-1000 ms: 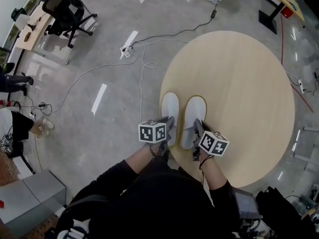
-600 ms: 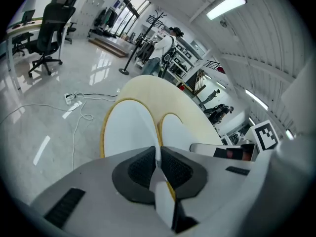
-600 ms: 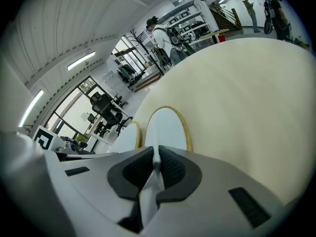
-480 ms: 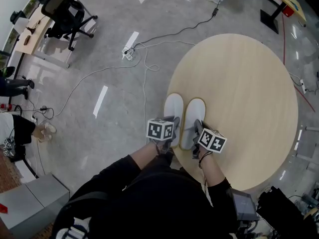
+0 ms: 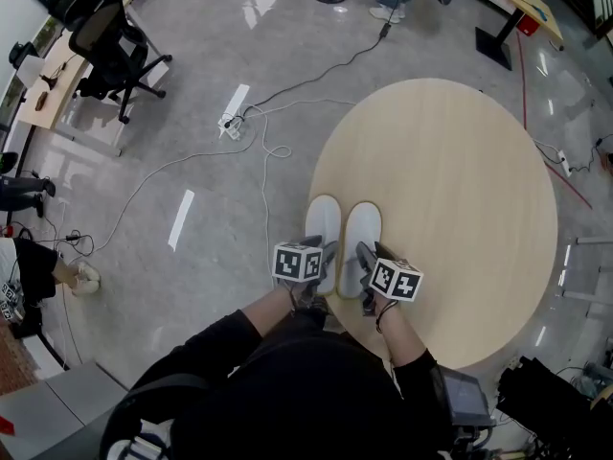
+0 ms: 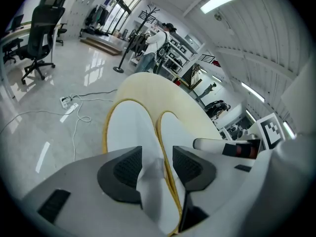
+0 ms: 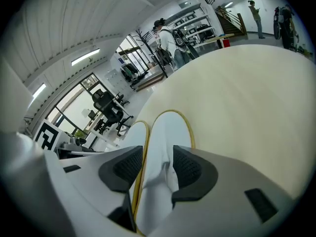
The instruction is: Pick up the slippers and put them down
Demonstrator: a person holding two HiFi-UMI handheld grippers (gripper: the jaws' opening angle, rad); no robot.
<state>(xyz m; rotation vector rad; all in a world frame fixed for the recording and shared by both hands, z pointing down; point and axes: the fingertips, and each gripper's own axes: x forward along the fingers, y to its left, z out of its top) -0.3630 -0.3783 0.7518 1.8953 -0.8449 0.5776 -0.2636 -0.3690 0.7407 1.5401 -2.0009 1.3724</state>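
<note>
1. Nearest, the person's dark sleeves (image 5: 251, 326) reach over the near edge of the desk (image 5: 460, 180), with one tool in each hand.
2. The left tool (image 5: 324, 255) slants down at the heel of the left slipper (image 5: 324, 220). Its jaws have just been opening and now stand wide apart. A raised fold of the slipper's white upper stands between the pads, which do not pinch it.
3. The right tool (image 5: 364, 257) slants down at the heel of the right slipper (image 5: 362, 230). Its jaws have also just been opening and stand wide apart. They straddle a ridge of white fabric without squeezing it.
4. Both slippers lie flat on the desk near its left rim. They are side by side and touching, with their toes pointing away from the person. Each is white with a yellowish edge.
5. The desk is round and made of pale wood.
6. Farther off, a cable (image 5: 263, 156) loops across the glossy grey floor (image 5: 182, 132) to a power strip (image 5: 228, 123). An office chair (image 5: 107, 46) stands at the far left.
</note>
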